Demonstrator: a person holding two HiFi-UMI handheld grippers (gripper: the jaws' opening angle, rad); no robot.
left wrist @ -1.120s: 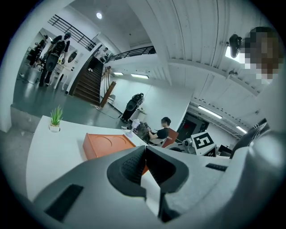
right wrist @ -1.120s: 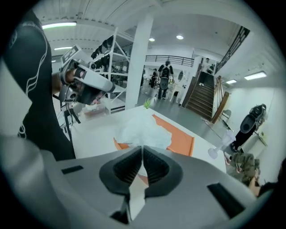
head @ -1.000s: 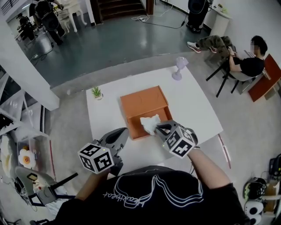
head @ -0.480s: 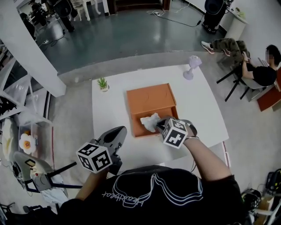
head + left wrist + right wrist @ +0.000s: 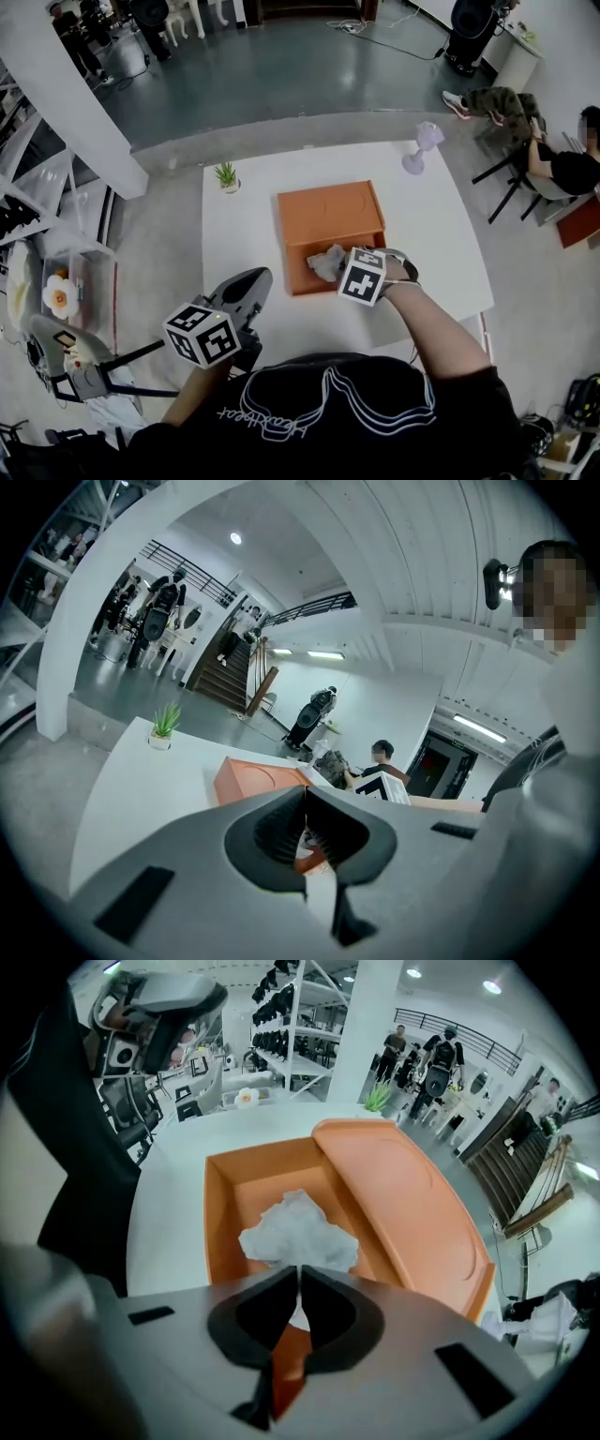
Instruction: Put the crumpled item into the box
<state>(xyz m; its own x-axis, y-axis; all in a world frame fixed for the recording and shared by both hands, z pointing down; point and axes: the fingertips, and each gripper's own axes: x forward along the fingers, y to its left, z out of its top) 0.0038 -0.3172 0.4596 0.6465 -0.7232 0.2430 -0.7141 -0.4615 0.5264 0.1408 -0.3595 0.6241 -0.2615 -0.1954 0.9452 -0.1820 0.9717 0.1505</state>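
Note:
An orange box (image 5: 328, 217) lies on the white table (image 5: 431, 234), its lid covering the far part and an open compartment (image 5: 228, 1206) at the near end. My right gripper (image 5: 339, 266) is shut on the crumpled white paper (image 5: 326, 262), which hangs just over the floor of that compartment. In the right gripper view the paper (image 5: 298, 1232) bulges out past the closed jaw tips of that gripper (image 5: 299, 1274), with the orange lid (image 5: 403, 1204) to its right. My left gripper (image 5: 257, 279) hovers at the table's near edge, shut with nothing in it, and its jaw tips (image 5: 305, 799) meet.
A small potted plant (image 5: 226, 175) stands at the table's far left corner and a lilac desk fan (image 5: 419, 147) at the far right. A person (image 5: 562, 159) sits on a chair beyond the right side. Shelving and a stand (image 5: 66, 366) crowd the left floor.
My right gripper has carried the crumpled paper down and forward into the box's open compartment. The left gripper has hardly moved. The head view has shifted slightly.

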